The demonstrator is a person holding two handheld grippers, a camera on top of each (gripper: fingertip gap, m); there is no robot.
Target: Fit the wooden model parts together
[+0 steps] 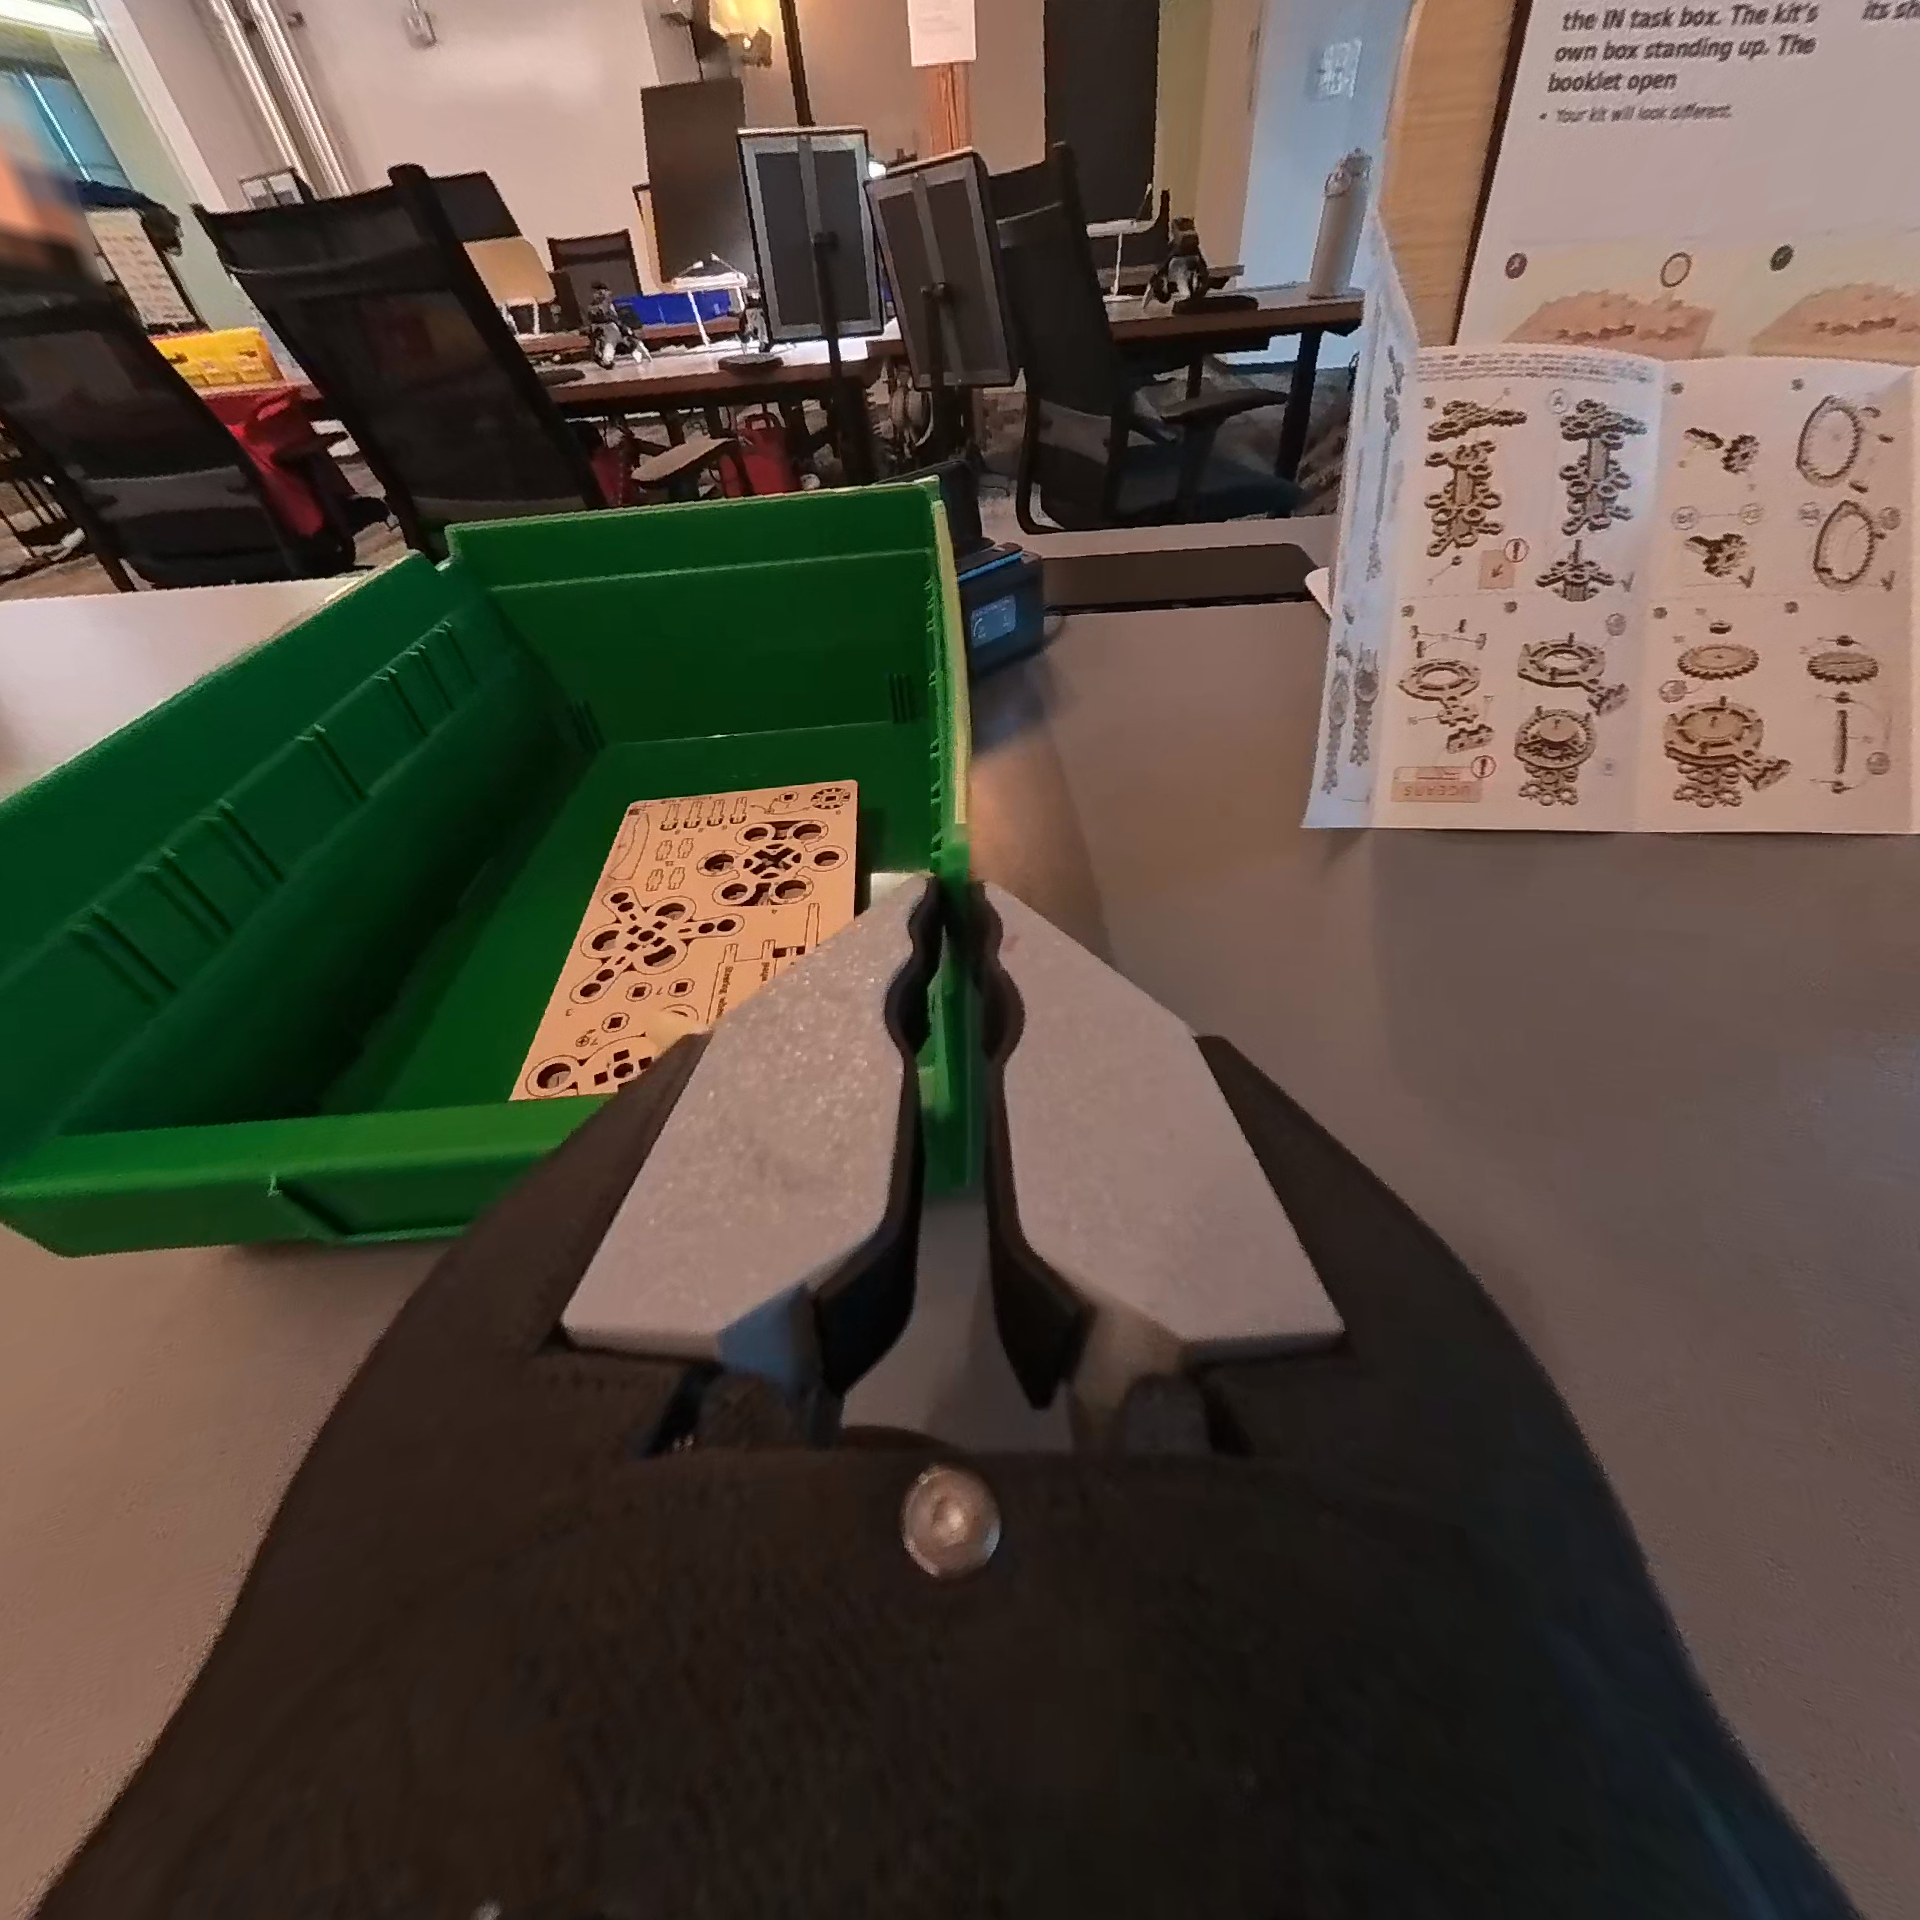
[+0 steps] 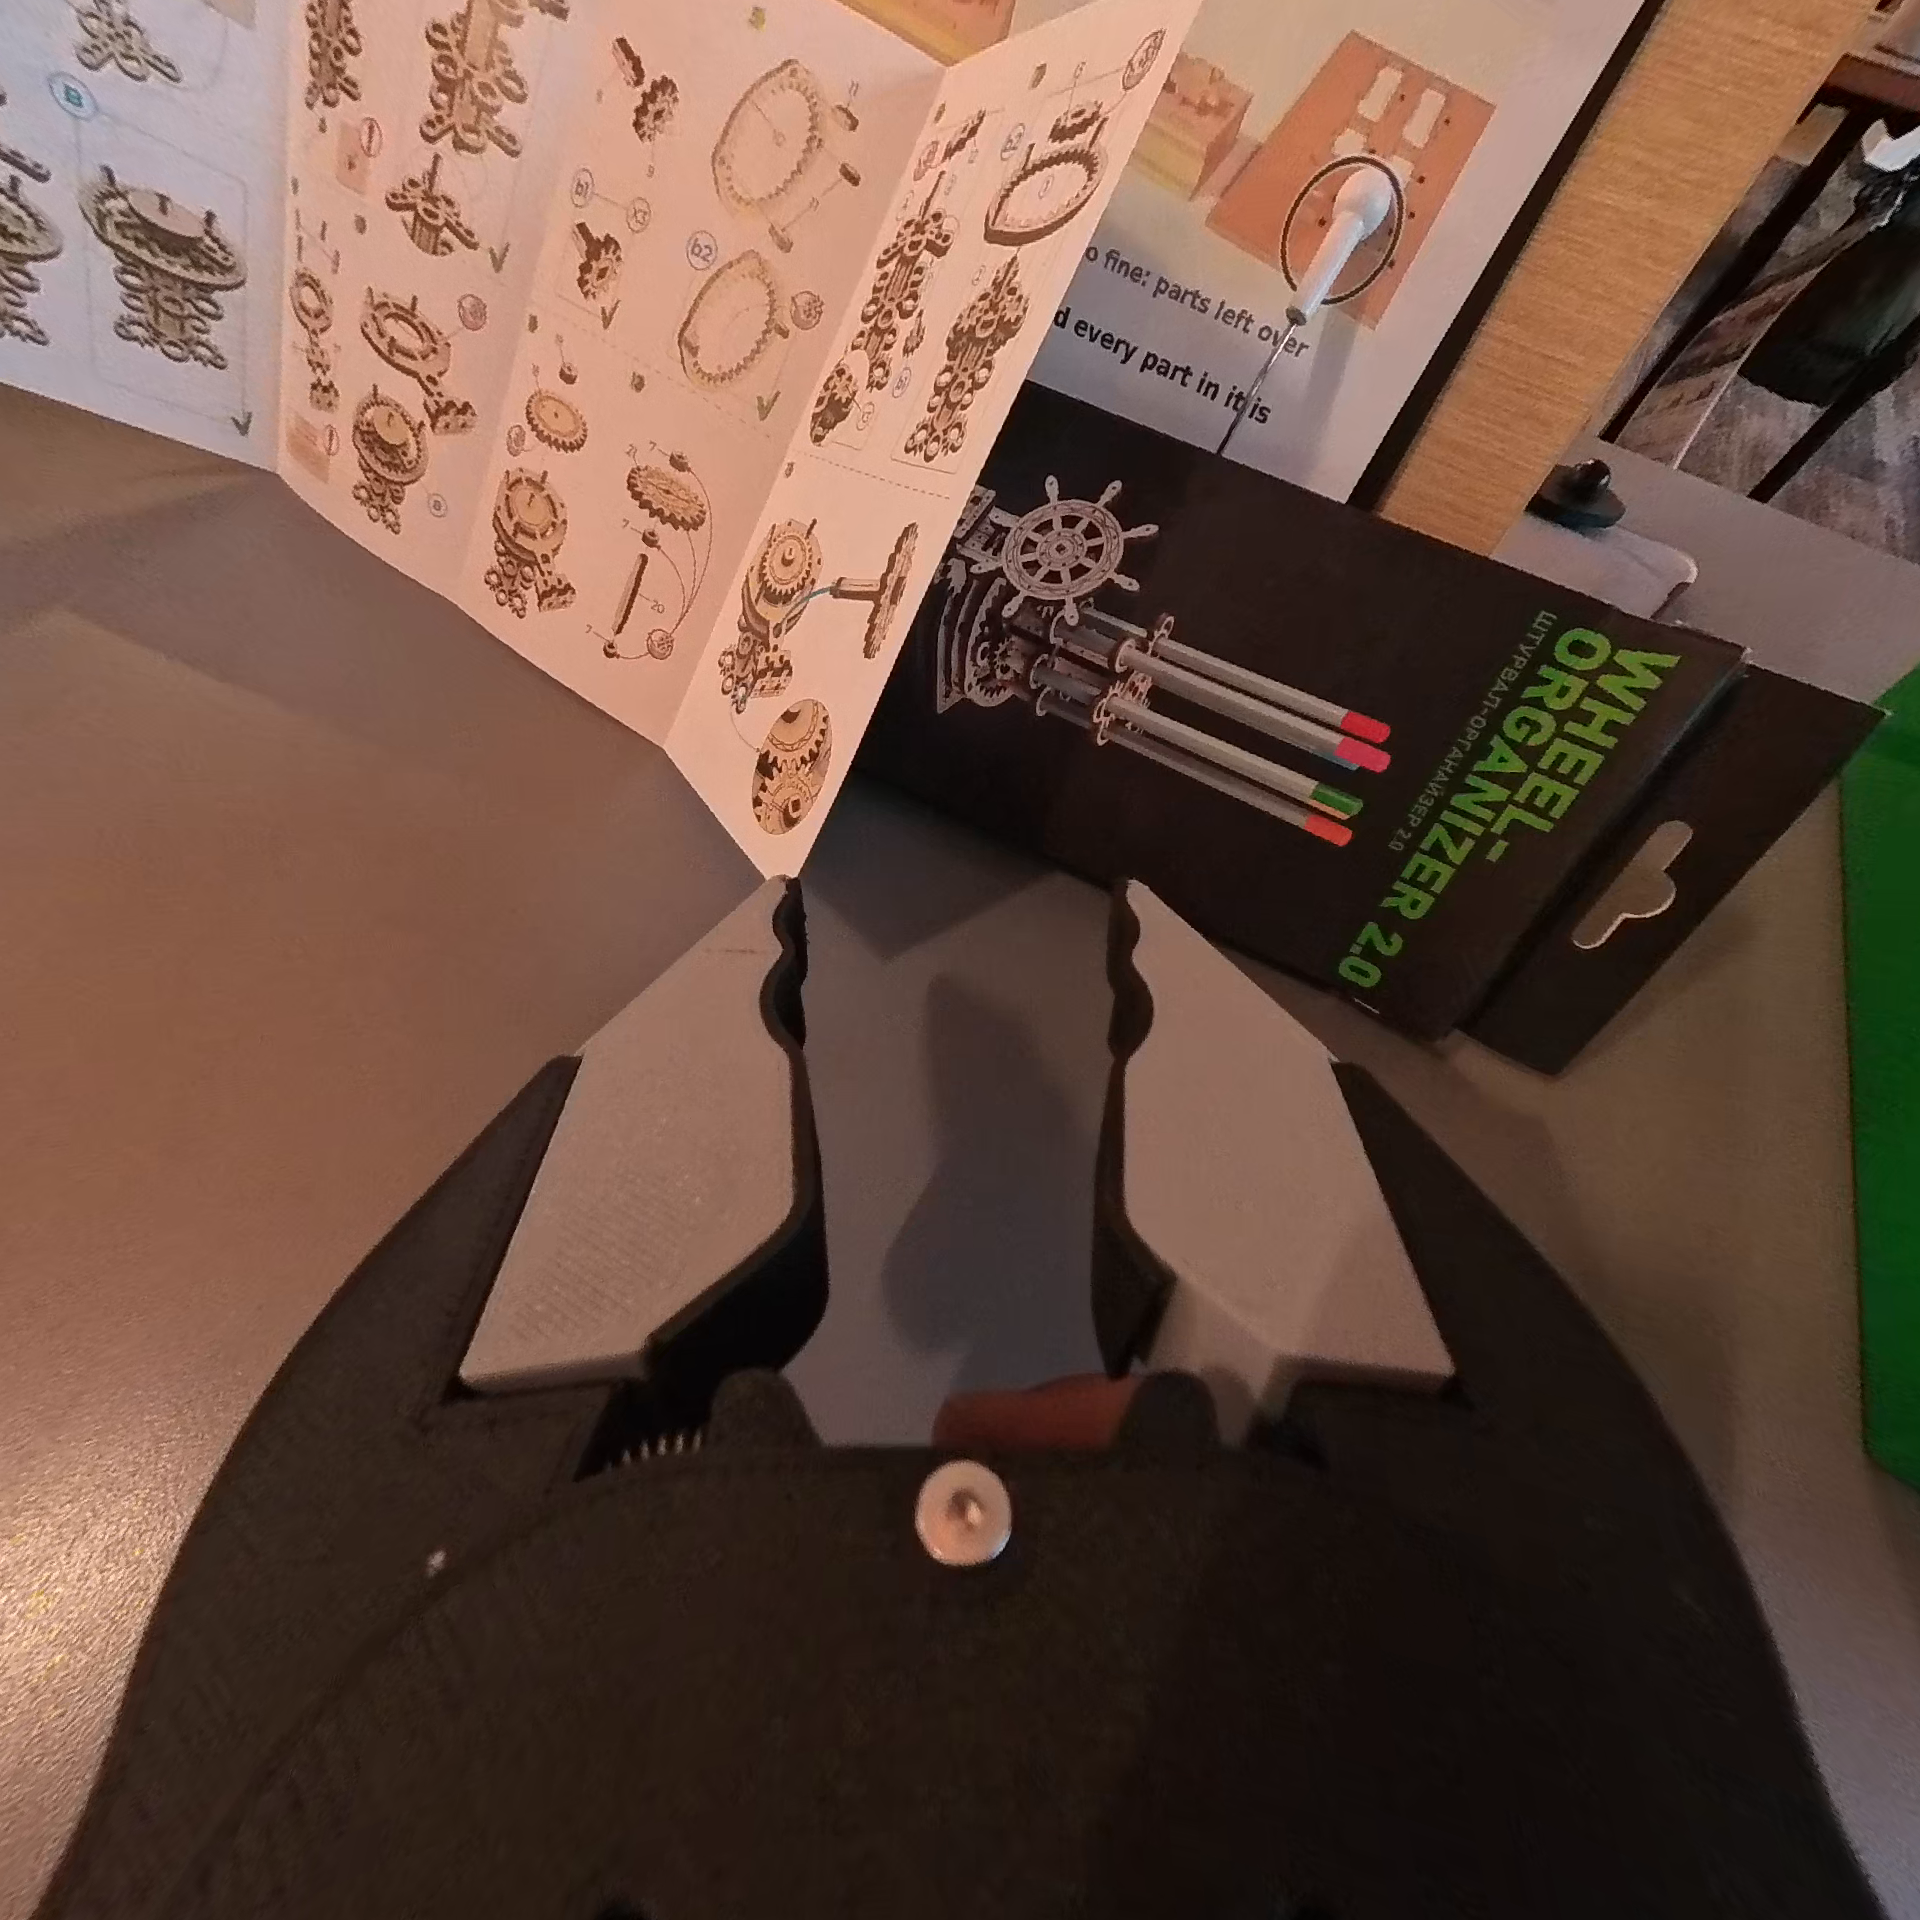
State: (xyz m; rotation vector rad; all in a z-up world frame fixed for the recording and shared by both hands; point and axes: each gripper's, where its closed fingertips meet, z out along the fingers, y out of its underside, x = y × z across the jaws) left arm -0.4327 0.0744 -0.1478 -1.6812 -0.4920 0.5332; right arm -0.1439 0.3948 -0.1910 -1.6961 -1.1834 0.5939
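Note:
A flat wooden sheet of pre-cut model parts (image 1: 707,935) lies on the floor of a green plastic bin (image 1: 312,883). My left gripper (image 1: 961,904) is closed over the bin's right wall, one finger inside the bin and one outside. My right gripper (image 2: 961,914) is open and empty, low over the grey table (image 2: 260,831). It points at the near edge of the unfolded instruction booklet (image 2: 582,364) and at the black kit box (image 2: 1351,748) lying behind it. The booklet also stands to the right in the left wrist view (image 1: 1621,603).
A printed poster board (image 1: 1704,208) stands behind the booklet. A small black device with a screen (image 1: 997,623) sits behind the bin. A second green bin's edge (image 2: 1886,1039) shows at the far right. Office chairs (image 1: 416,364) and desks fill the room beyond. My hands' fingertips stand some 45 cm from each other.

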